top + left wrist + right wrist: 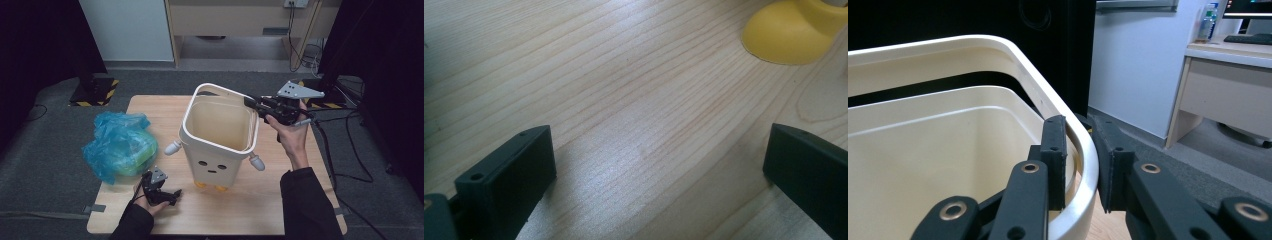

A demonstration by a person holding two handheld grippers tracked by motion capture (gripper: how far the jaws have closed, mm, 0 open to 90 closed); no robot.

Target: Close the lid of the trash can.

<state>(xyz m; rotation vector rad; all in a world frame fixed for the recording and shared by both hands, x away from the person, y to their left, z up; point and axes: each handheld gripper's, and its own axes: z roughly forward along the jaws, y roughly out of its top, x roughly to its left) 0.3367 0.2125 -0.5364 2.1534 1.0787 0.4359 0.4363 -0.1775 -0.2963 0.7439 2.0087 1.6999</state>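
A crumpled blue bag (117, 145) lies near the bench's (260, 205) left edge, untouched and ready to hand. The left tongs (161, 192) rest on the bench near its front edge, jaws wide apart, holding nothing, evidently waiting. The cream bin (220, 135) stands upright at the bench's centre. The right tongs (1083, 165) are clamped on its right rim, one jaw inside and one outside, probably steadying it.

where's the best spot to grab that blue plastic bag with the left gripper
Take the blue plastic bag by the crumpled folds at its top, coming down from above. The loose film bunches there into a ridge the open left gripper could pinch; its bulging sides look too broad and slippery.
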